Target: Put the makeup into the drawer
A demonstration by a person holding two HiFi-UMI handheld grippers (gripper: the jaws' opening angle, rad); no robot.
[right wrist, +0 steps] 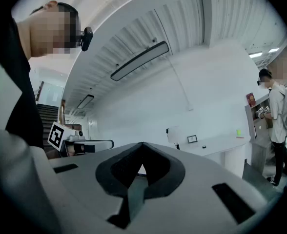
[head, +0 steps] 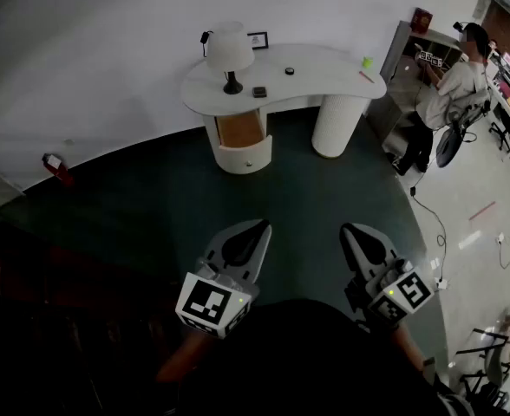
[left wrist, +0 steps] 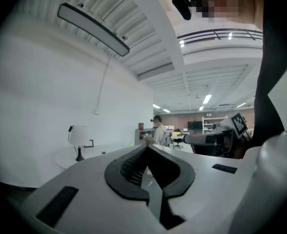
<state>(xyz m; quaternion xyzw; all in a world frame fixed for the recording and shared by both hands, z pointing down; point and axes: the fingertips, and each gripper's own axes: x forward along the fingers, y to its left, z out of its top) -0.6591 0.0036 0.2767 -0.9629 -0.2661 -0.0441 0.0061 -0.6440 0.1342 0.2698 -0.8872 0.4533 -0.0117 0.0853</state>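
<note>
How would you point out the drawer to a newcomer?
Find the white curved desk against the wall. Under its lamp end, a rounded pedestal holds the drawer, pulled open with a brown wooden inside; the other pedestal is a plain white column.

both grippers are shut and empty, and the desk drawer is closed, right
Not quite. The drawer is open: the head view shows its wooden inside, pulled out below the lamp. The rest holds: the left gripper and the right gripper are both shut and empty, well short of the desk.
</note>
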